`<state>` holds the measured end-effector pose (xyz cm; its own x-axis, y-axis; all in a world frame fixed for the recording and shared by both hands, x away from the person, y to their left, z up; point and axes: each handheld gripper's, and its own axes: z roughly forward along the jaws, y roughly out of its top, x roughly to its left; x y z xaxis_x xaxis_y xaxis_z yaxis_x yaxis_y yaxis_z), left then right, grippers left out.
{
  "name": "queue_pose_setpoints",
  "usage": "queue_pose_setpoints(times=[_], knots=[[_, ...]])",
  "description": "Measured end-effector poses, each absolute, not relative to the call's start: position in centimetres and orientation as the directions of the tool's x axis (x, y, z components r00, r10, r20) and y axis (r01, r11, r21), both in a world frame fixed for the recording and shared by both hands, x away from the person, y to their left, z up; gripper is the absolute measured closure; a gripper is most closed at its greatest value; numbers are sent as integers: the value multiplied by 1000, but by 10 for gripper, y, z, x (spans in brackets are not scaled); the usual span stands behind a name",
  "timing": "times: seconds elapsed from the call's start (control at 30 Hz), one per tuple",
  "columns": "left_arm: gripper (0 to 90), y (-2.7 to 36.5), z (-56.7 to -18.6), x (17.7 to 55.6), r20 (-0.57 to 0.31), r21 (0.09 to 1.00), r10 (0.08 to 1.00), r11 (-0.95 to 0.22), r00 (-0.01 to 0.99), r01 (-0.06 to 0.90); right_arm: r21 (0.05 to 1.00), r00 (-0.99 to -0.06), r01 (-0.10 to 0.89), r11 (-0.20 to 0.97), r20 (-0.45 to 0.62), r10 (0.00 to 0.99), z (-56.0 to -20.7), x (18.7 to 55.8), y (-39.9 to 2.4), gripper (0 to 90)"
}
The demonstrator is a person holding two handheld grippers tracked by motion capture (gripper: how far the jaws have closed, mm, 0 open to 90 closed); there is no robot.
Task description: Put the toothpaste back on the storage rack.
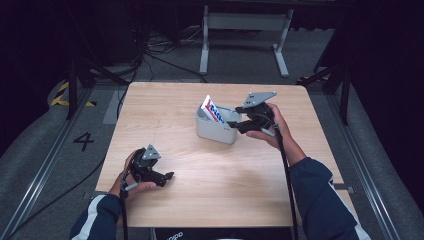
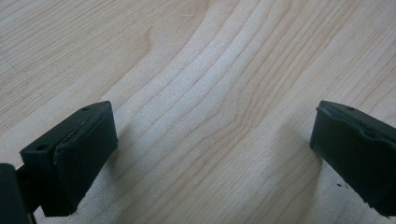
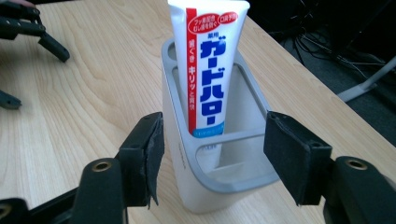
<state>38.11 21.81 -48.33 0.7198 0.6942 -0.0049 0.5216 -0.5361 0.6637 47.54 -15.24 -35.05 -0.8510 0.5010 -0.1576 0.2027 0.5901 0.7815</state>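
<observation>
High view: we see the grey holder (image 1: pixel 216 129) mid-table, toothpaste tube (image 1: pixel 212 109) standing tilted inside it.
Right gripper (image 1: pixel 234 125): just beside holder's right end, our jaws partly apart, pads clear of it, holding nothing.
Left gripper (image 1: pixel 169 176): well apart from holder, jaws wide, empty, low over table (image 1: pixel 165 105).

High view: looks down from above at the whole table (image 1: pixel 210 170).
Left gripper view: very close to the bare wood.
Right gripper view: close to the holder (image 3: pixel 205 172), also in the high view (image 1: pixel 216 127).
</observation>
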Motion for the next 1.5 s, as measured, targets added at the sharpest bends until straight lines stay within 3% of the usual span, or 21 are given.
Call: queue_pose_setpoints(times=[1.5], knots=[[12, 218, -483, 381, -9, 663, 696, -534, 718, 525, 690, -798, 234, 685, -266, 541, -375, 421, -223, 321]])
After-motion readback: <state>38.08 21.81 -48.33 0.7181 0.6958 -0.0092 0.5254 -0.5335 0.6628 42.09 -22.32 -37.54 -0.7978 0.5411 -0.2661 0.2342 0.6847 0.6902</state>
